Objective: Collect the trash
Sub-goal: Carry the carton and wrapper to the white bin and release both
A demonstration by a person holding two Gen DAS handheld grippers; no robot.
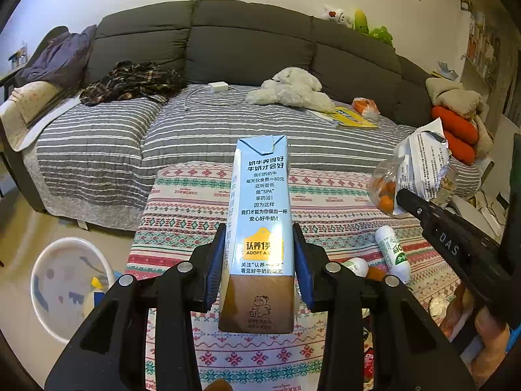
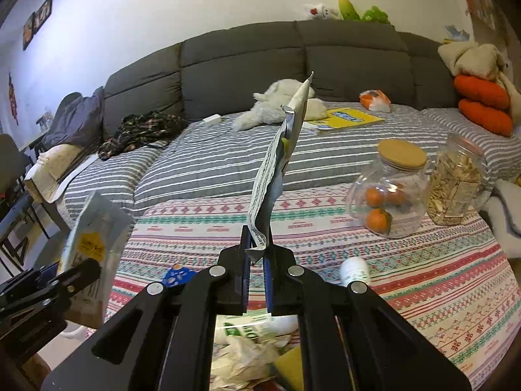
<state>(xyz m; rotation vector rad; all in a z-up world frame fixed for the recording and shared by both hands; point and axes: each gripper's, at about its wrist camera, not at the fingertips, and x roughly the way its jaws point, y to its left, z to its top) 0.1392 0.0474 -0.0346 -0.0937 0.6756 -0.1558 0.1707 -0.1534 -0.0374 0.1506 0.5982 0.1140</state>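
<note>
Down at the far left of the left wrist view, a white bin (image 1: 70, 288) with a patterned liner stands on the floor beside the table (image 1: 325, 202), which wears a cloth banded in red, green and white. Next, the left gripper (image 1: 259, 262) clamps a tall milk carton (image 1: 259, 228) between its blue pads; the carton stands upright above the cloth, pale blue with dark print and a yellow badge, brown at the bottom, its top flaps folded. Further right, two small white bottles (image 1: 392, 254) with green labels lie on the cloth. At the right edge, the right gripper (image 1: 402, 200) reaches in, pinching a crumpled wrapper (image 1: 423, 163).

Seen from the right wrist camera, that wrapper (image 2: 276, 163) is a flattened foil packet, white with fine black print and a touch of green, rising edge-on from the tightly closed pads. To its right stand a glass jar (image 2: 390, 192) of oranges with a wooden lid and a clear jar of seeds (image 2: 456, 185).
</note>
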